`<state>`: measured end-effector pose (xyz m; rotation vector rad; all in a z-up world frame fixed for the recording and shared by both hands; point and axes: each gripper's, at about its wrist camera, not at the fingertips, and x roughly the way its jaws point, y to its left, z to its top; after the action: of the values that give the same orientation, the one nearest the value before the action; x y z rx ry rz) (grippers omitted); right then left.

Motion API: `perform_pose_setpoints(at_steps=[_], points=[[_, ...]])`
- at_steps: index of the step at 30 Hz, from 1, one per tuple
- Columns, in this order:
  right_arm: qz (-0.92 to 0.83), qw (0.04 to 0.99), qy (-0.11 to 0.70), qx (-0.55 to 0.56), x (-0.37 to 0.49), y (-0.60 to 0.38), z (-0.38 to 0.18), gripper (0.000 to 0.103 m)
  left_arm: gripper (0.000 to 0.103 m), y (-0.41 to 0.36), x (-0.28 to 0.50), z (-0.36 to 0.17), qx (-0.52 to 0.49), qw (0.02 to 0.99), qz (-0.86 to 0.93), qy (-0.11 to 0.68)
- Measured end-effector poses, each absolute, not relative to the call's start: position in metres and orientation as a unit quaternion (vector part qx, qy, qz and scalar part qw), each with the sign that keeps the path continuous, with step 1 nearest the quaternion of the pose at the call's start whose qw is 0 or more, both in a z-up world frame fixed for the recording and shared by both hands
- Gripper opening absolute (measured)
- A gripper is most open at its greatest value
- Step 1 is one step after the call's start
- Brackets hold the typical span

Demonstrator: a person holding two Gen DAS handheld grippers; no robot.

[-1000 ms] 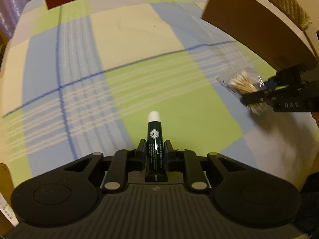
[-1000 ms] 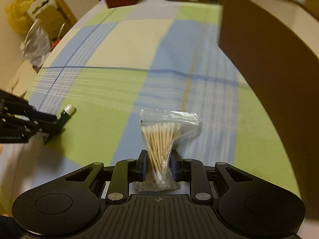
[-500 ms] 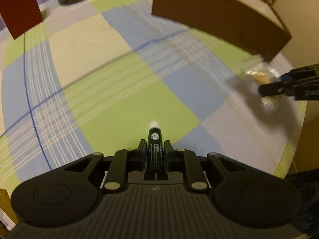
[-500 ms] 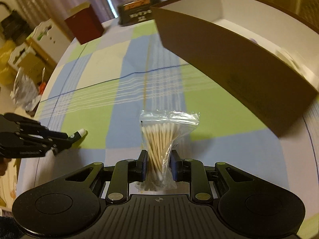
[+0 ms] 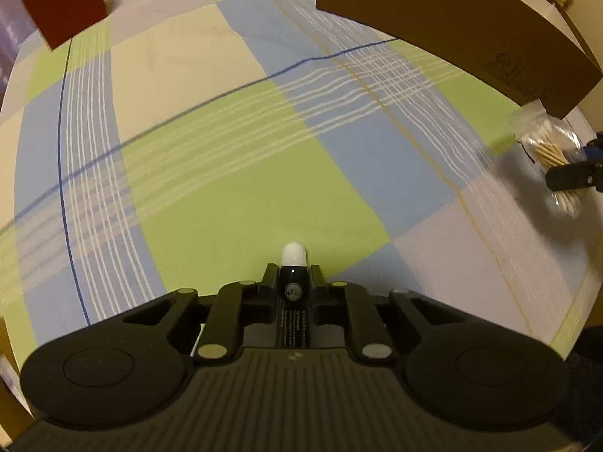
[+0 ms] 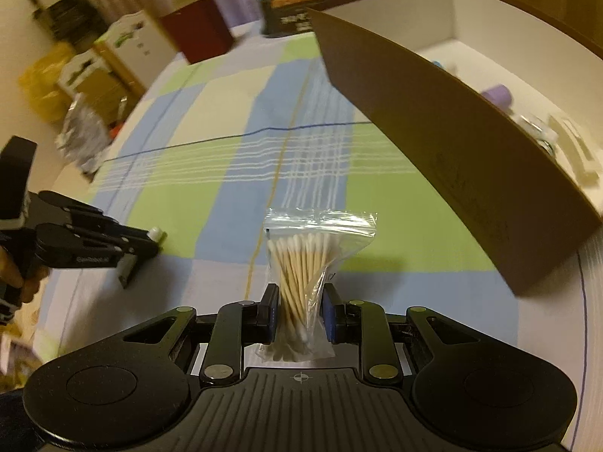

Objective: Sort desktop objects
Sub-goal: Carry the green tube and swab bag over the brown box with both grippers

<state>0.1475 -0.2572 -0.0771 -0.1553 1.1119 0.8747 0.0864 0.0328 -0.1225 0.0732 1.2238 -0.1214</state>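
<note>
My left gripper [image 5: 293, 272] is shut on a dark green tube [image 5: 293, 301] with a white cap, held above the checked tablecloth. The same tube's cap [image 6: 155, 232] shows at the left of the right wrist view. My right gripper [image 6: 299, 293] is shut on a clear zip bag of cotton swabs [image 6: 305, 260], lifted off the cloth. That bag [image 5: 550, 150] appears at the right edge of the left wrist view. A brown box [image 6: 452, 139] with a white inside stands to the right, with several small items lying in it.
A dark red box [image 5: 64, 3] stands at the far left corner of the table [image 5: 226, 150]. A black tin [image 6: 297, 7] sits at the far edge. Bags and cartons [image 6: 94, 75] stand on the floor beyond the table's left side.
Both grippers have risen and tilted with their loads still held. The right gripper now looks over the brown box's wall into its inside.
</note>
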Motion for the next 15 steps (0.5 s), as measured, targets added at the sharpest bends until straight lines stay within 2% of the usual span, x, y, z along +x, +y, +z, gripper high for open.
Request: perform_pose_setpoints(at_steps=[6,15], points=[[0.471,0.737,0.478,-0.084,0.166,-0.266,-0.053,0.023,0.012,0.013,0.083,-0.077,0.035,0.839,-0.034,0.542],[0.509,0.75,0.416,-0.08,0.215,-0.304,0.0,0.023,0.012,-0.038,0.125,-0.004,0.067,0.875,-0.061,0.475]])
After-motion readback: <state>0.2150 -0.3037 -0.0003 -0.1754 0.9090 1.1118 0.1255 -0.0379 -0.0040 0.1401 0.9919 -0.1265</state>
